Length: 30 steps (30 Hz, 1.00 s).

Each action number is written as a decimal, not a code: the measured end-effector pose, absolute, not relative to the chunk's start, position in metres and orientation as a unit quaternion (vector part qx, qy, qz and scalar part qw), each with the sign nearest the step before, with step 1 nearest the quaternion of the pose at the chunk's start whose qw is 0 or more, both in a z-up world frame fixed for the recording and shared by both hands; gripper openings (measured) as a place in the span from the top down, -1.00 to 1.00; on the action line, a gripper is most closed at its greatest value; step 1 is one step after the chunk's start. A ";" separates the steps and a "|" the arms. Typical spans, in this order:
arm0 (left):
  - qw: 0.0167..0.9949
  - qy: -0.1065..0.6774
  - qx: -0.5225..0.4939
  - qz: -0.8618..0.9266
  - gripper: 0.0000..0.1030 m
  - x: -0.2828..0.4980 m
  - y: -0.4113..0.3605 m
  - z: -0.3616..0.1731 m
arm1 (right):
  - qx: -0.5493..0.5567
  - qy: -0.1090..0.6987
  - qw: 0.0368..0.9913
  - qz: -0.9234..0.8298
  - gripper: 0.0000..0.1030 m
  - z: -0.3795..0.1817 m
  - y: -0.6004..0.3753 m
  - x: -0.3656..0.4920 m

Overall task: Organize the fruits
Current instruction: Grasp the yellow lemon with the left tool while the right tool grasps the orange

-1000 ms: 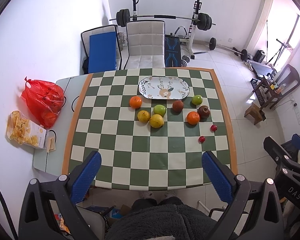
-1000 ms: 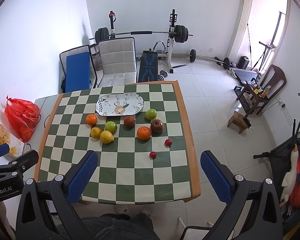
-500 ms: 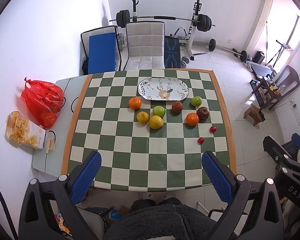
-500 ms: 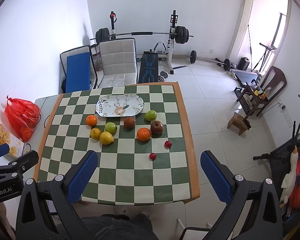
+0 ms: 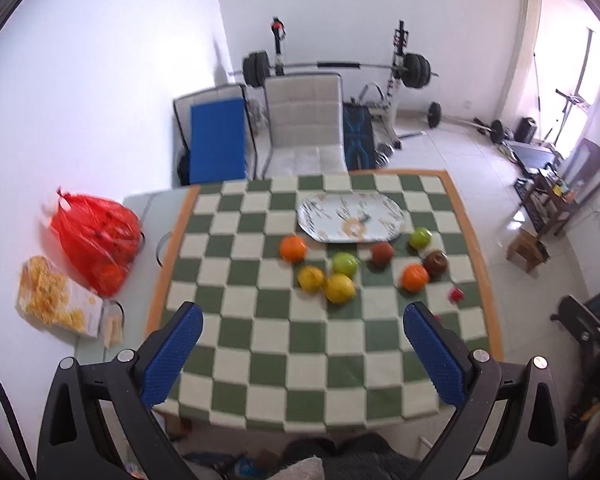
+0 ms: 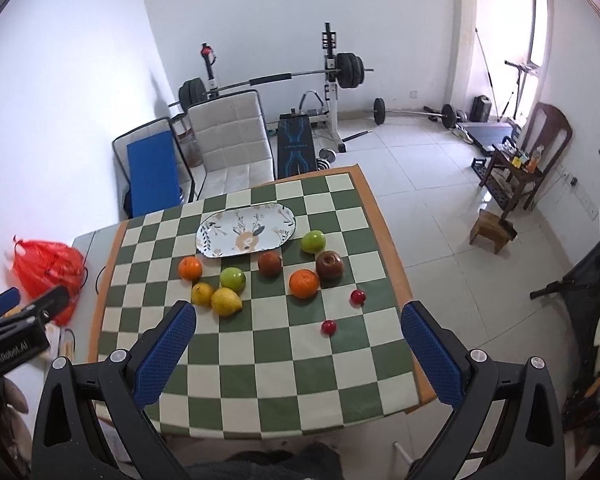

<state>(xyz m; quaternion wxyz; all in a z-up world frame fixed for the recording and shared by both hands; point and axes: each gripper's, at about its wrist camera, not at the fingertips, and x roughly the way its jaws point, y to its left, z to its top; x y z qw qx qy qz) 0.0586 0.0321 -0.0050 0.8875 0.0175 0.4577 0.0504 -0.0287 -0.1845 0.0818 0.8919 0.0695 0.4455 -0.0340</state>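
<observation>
Overhead, both hand-held grippers, left (image 5: pixel 300 344) and right (image 6: pixel 298 344), gape empty. Risk: small red fruits (image 6: pixel 357 297) near tabletop's (image 6: pixel 380 216) right edge roll off if nudged.

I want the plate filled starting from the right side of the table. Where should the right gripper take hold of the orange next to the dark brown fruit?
Probably grip the orange across its widest middle, coming down from above with the right gripper. It is round, and the dark brown fruit sits close at its far right, so set the fingers on the clearer near-left and far sides.
</observation>
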 end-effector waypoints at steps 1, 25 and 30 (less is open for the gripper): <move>0.891 0.450 0.023 0.059 -1.00 0.062 0.039 -0.011 | 0.076 0.449 0.889 -0.042 -1.00 0.071 -0.185 -0.017; 0.669 0.740 -0.062 0.028 -0.60 0.259 0.014 -0.335 | 0.085 0.665 0.741 0.013 -0.58 -0.272 -0.210 0.211; 0.642 0.764 -0.053 0.030 -0.60 0.271 0.003 -0.368 | 0.081 0.684 0.725 0.020 -0.58 -0.295 -0.208 0.223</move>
